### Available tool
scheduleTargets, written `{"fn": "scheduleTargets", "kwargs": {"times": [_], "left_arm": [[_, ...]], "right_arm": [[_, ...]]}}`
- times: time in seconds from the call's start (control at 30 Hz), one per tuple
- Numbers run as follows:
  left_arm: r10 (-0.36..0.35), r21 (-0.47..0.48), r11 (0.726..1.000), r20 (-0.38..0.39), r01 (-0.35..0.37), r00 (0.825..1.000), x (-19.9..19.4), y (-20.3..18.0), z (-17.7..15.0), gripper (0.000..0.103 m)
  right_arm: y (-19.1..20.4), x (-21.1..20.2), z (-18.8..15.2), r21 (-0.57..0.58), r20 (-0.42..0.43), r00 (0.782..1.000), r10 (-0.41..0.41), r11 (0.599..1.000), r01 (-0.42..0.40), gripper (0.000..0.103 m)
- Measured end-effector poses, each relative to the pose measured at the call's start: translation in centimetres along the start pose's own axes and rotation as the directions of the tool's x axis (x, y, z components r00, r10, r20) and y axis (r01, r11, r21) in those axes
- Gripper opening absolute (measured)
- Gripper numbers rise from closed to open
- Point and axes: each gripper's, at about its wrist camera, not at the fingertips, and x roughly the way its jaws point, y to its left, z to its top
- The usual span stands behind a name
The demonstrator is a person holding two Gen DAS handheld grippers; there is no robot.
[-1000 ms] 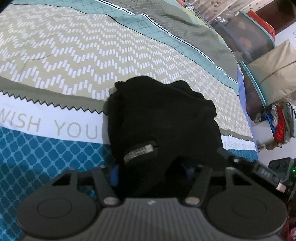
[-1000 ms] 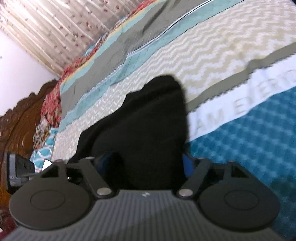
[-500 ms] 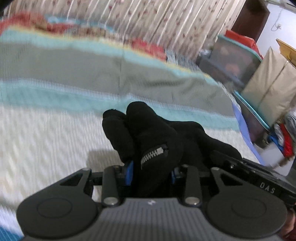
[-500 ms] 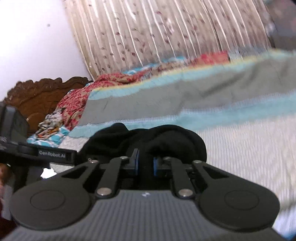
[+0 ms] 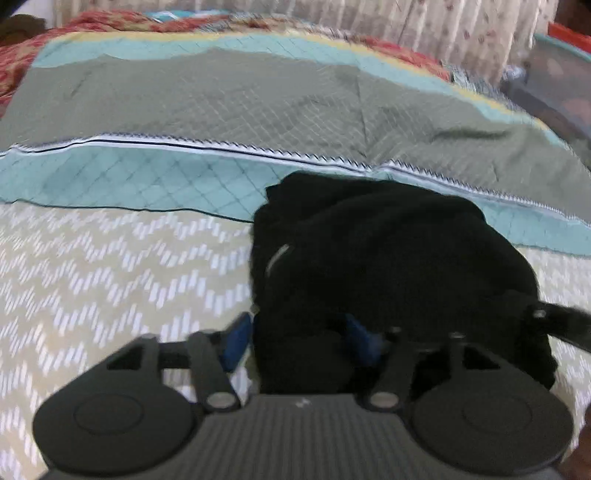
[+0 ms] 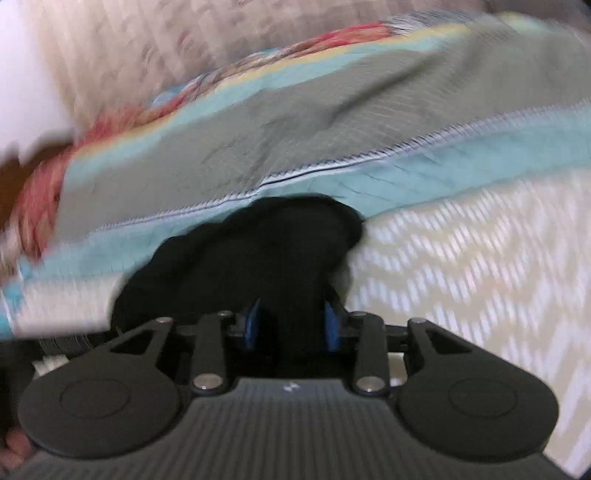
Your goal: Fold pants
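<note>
Left wrist view: left gripper (image 5: pixel 301 338) and right gripper (image 6: pixel 291 325) have just spread, black pants (image 5: pixel 388 266) loose between them (bundle now on the bedspread (image 5: pixel 110 277)); fold apparently laid.

The pants (image 5: pixel 388 258) are matt black cloth on a quilted cloth bedspread (image 5: pixel 110 277).

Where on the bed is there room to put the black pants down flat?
Bare room: the zigzag-patterned band left of the black pants, and the grey quilted band beyond the teal stripe. Crowded: the far edge, where red patterned bedding is heaped.
</note>
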Motion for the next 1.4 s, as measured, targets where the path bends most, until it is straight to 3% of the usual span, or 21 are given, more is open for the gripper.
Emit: {"fn": "scheduleTargets", "kwargs": {"times": [0.07,0.17,0.37,0.53,0.6,0.8,1.03,1.4], "left_arm": [[0.004,-0.018,1.0,0.002,-0.004,1.0,-0.7,-0.2,-0.6,0.076],[0.022,-0.032,0.999,0.015,-0.021,1.0,-2.7,-0.6,-1.3,0.076],[0.053,0.06,0.997,0.022,-0.054,0.998,-7.5,-2.2,-4.7,0.082],[0.083,0.126,0.989,0.006,-0.083,0.997,-11.4,-3.5,-8.7,0.085],[0.099,0.137,0.986,0.003,-0.099,0.995,-13.0,-3.8,-10.5,0.091],[0.174,0.17,0.97,0.025,-0.176,0.984,-17.2,-4.8,-14.4,0.101],[0.164,0.185,0.967,0.066,-0.174,0.984,-21.6,-5.9,-16.8,0.103],[0.144,0.169,0.97,0.178,-0.175,0.973,-26.7,-6.7,-17.6,0.103]], "right_arm": [[-0.4,-1.3,-0.3,0.005,0.006,1.0,-0.007,1.0,0.007,0.054],[0.6,-3.2,-0.8,0.01,0.034,0.999,-0.015,1.0,0.015,0.058],[3.9,-6.1,-3.2,-0.064,0.03,0.998,-0.062,0.996,0.064,0.064],[5.1,-9.0,-6.9,-0.111,0.015,0.996,-0.085,0.99,0.086,0.082],[5.3,-10.6,-8.5,-0.112,-0.003,0.995,-0.096,0.989,0.095,0.087],[5.7,-15.0,-12.3,-0.092,-0.057,0.99,-0.132,0.988,0.126,0.09],[6.3,-18.2,-14.7,-0.068,-0.126,0.982,-0.14,0.989,0.132,0.091],[8.9,-22.2,-15.9,-0.097,-0.102,0.99,-0.101,0.991,0.091,0.091]]}}
